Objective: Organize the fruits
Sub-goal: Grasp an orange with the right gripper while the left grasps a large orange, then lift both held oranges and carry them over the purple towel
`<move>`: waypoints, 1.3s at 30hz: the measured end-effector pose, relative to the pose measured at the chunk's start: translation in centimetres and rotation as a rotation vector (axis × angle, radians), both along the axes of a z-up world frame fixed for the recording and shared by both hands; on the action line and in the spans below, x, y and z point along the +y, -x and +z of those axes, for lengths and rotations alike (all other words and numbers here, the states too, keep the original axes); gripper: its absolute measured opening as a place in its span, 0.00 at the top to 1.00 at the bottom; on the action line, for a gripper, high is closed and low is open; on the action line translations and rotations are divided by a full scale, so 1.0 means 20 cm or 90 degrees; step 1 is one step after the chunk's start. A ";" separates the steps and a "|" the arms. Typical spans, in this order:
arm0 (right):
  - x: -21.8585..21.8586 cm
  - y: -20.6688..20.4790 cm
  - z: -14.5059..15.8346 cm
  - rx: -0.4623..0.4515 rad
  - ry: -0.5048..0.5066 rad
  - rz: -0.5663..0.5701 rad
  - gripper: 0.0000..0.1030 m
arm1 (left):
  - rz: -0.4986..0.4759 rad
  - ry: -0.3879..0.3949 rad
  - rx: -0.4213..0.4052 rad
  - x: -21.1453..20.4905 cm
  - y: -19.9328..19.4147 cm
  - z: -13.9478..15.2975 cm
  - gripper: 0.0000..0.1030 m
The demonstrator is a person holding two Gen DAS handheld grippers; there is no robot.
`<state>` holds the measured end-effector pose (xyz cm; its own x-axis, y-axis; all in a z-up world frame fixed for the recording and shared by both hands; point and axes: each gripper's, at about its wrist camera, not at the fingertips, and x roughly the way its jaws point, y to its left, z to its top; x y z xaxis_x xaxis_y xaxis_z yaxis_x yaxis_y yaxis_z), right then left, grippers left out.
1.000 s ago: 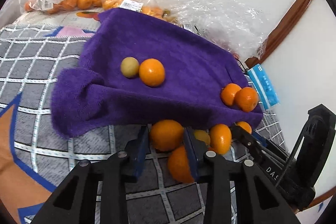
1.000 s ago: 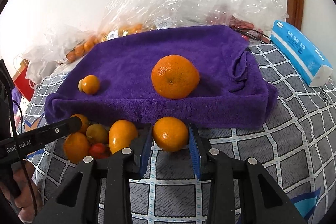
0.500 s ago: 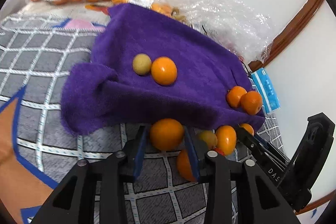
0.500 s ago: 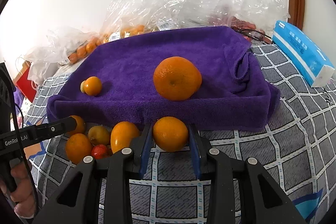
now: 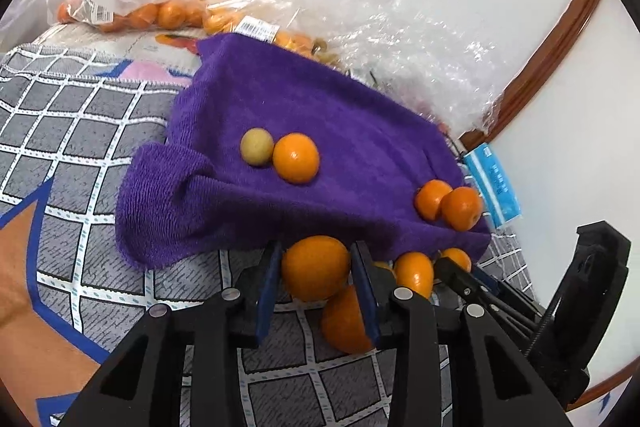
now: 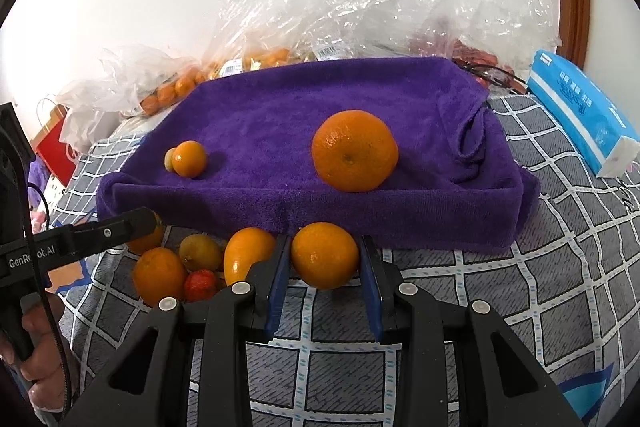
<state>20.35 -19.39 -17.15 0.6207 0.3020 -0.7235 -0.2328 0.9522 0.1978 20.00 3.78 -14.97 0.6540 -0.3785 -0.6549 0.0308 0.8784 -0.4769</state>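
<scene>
Tongs, left [image 5: 316, 273]: closed on an orange [image 5: 315, 267], the blue pads pressing its two sides; it hangs just in front of the towel's near hem, above another orange on the cover.
Tongs, right [image 6: 325, 259]: gripping a second orange [image 6: 325, 254] the same way, pads on either flank, held close to the towel's front edge. Gripping across the widest part looks like the way to stop round fruit from slipping out.
Loose pile [image 6: 188, 263]: several oranges, a yellowish fruit and one small red one lie bunched on the checked cover [image 6: 500, 291], between the two tongs and right against the towel. My guess is this is the unsorted stock both hands draw from.
Purple towel [image 6: 280, 115]: spread flat beyond the pile, its edges rolled up a little, which would keep fruit from rolling off; it seems to be the sorting ground.
Small pair [image 6: 188, 159]: a little orange touching a pale yellow-green fruit, toward the towel's left side as the right camera sees it.
Big orange [image 6: 355, 151]: alone on the towel, well apart from the small pair, so size may be what separates the groups.
Blue packet [image 6: 580, 107]: beside the towel, untouched.
Clear bags [image 6: 320, 11]: against the wall, more oranges inside.
</scene>
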 end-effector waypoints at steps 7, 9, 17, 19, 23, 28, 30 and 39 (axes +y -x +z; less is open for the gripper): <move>-0.02 0.02 0.02 -0.011 -0.017 0.001 0.67 | 0.000 0.017 -0.023 0.02 0.02 0.02 0.67; -0.02 0.02 0.03 -0.013 -0.022 0.000 0.67 | -0.002 0.022 -0.030 0.03 0.03 0.03 0.67; -0.04 0.02 0.05 -0.025 -0.038 -0.003 0.67 | 0.001 0.028 -0.047 0.04 0.05 0.05 0.67; -0.04 0.02 0.05 -0.027 -0.041 -0.004 0.67 | 0.004 0.031 -0.050 0.04 0.05 0.05 0.67; -0.05 0.03 0.06 -0.037 -0.047 -0.003 0.67 | 0.013 0.037 -0.058 0.06 0.06 0.06 0.67; -0.05 0.04 0.07 -0.049 -0.051 -0.002 0.67 | 0.025 0.033 -0.071 0.07 0.07 0.08 0.67; -0.05 0.05 0.08 -0.053 -0.052 -0.002 0.67 | 0.029 0.030 -0.075 0.07 0.08 0.08 0.67; -0.07 0.06 0.10 -0.071 -0.065 -0.012 0.67 | 0.036 0.037 -0.076 0.09 0.07 0.08 0.67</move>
